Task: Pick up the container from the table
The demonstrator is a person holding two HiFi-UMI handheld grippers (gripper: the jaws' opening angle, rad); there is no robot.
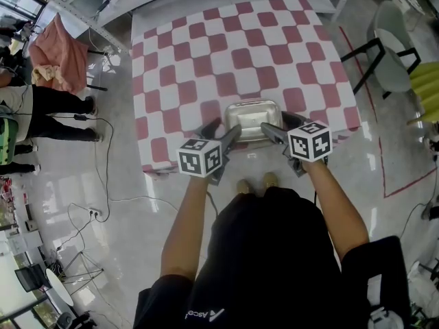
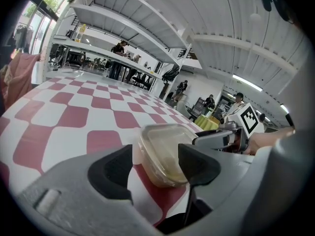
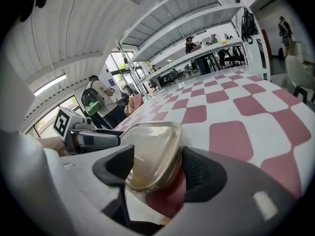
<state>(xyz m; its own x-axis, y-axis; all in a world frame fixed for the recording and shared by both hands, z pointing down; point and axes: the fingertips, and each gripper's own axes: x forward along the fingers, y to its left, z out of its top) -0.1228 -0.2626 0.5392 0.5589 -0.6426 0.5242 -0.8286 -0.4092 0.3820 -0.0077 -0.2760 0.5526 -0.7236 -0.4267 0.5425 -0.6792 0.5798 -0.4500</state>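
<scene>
Checkered table (image 1: 226,46), container (image 1: 252,117) upright, long axis crosswise

Glossy clear plastic container (image 1: 252,118), matt checked tablecloth (image 1: 206,60)

Left gripper (image 1: 225,130), right gripper (image 1: 281,125): fingers (image 2: 110,173) apart

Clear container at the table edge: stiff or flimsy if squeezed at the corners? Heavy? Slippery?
Probably flimsy: the container looks like thin clear plastic, so its walls may flex under a squeeze. Likely light: it looks nearly empty, with only a yellowish tint inside. Its smooth, rounded corners could slip.
</scene>
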